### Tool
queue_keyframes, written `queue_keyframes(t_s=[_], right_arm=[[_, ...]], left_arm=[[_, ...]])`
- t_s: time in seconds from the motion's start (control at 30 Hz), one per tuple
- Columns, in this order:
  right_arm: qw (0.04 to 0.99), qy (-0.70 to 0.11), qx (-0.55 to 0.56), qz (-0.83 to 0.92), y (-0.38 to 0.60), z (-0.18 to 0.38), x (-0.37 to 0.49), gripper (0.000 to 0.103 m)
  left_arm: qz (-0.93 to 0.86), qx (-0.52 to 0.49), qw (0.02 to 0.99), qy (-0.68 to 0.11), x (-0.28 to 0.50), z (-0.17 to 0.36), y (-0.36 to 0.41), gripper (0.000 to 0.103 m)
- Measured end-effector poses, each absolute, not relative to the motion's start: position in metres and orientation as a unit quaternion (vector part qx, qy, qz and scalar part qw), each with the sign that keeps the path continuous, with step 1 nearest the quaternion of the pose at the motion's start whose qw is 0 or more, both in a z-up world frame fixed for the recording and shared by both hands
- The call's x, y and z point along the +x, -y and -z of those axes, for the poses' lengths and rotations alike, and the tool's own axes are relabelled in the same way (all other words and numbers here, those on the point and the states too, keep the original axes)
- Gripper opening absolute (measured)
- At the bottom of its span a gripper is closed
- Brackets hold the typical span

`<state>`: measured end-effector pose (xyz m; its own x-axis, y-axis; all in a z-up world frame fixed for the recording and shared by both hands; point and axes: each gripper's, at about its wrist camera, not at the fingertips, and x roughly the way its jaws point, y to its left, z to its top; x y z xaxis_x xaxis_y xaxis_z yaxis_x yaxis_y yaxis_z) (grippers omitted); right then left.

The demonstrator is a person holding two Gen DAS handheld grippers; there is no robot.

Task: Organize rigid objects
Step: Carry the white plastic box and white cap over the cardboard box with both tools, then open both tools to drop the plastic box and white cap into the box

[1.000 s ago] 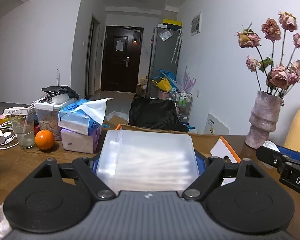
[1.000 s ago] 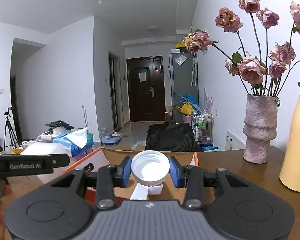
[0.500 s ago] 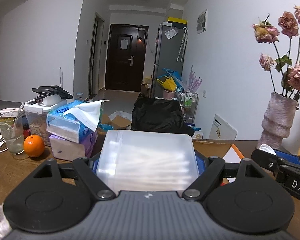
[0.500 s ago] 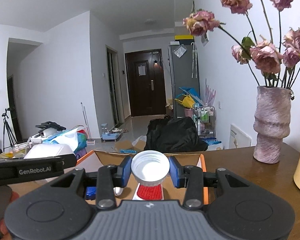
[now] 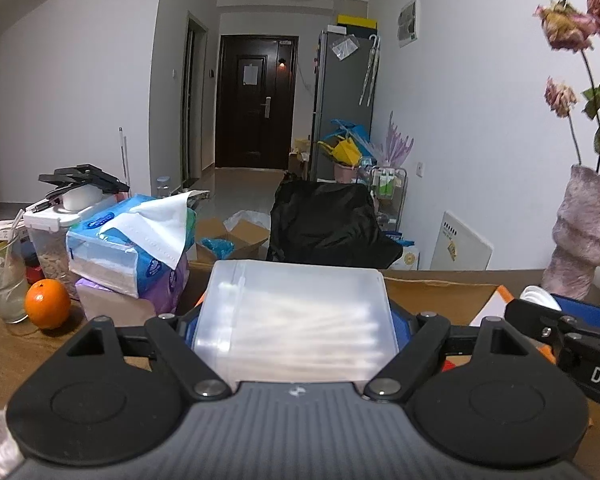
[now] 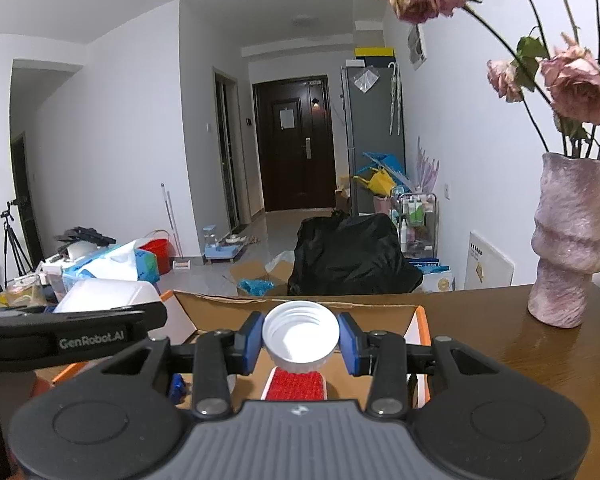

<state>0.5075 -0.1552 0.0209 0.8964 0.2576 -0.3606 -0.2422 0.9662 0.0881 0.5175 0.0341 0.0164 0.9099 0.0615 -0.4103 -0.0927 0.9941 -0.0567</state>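
Observation:
My left gripper (image 5: 294,326) is shut on a clear plastic box of cotton swabs (image 5: 296,320) and holds it above the near edge of an open cardboard box (image 5: 432,292). My right gripper (image 6: 300,344) is shut on a white ribbed bottle cap (image 6: 300,338), open side facing me, and holds it over the same cardboard box (image 6: 300,306). Inside the box under the cap lies a red brush-like item (image 6: 298,386) and a small blue piece (image 6: 177,386). The left gripper's side and the swab box (image 6: 108,298) show at the left of the right wrist view.
A pink vase of dried roses (image 6: 568,240) stands on the wooden table (image 6: 480,328) to the right. Tissue packs (image 5: 132,248), an orange (image 5: 47,309), a glass (image 5: 2,276) and a food container (image 5: 56,236) crowd the left. A black bag (image 6: 352,256) lies beyond the table.
Both grippers have moved forward and to the right over the cardboard box, still holding their objects. The red item inside the box has come into view under the cap.

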Motion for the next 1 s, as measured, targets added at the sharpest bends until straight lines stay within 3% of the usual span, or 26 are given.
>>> queue_keyframes(t_s=[0.8,0.83,0.87,0.93,0.97,1.0], right_arm=[[0.963,-0.244,-0.005,-0.110,0.153,0.002,0.545,0.039],[0.963,-0.246,-0.003,-0.107,0.153,0.003,0.545,0.046],[0.963,-0.250,0.000,-0.103,0.154,0.004,0.547,0.065],[0.964,-0.250,0.007,-0.092,0.157,0.005,0.548,0.090],[0.965,-0.248,0.008,-0.089,0.158,0.006,0.548,0.092],[0.964,-0.249,0.009,-0.090,0.159,0.005,0.548,0.092]], left_arm=[[-0.038,-0.007,0.963,-0.268,0.557,0.014,-0.040,0.084],[-0.040,-0.007,0.962,-0.270,0.557,0.014,-0.040,0.084],[-0.041,-0.007,0.962,-0.270,0.557,0.014,-0.040,0.087],[-0.044,-0.011,0.962,-0.268,0.556,0.013,-0.042,0.096],[-0.048,-0.011,0.963,-0.264,0.555,0.013,-0.042,0.102],[-0.050,-0.011,0.964,-0.261,0.555,0.012,-0.042,0.103]])
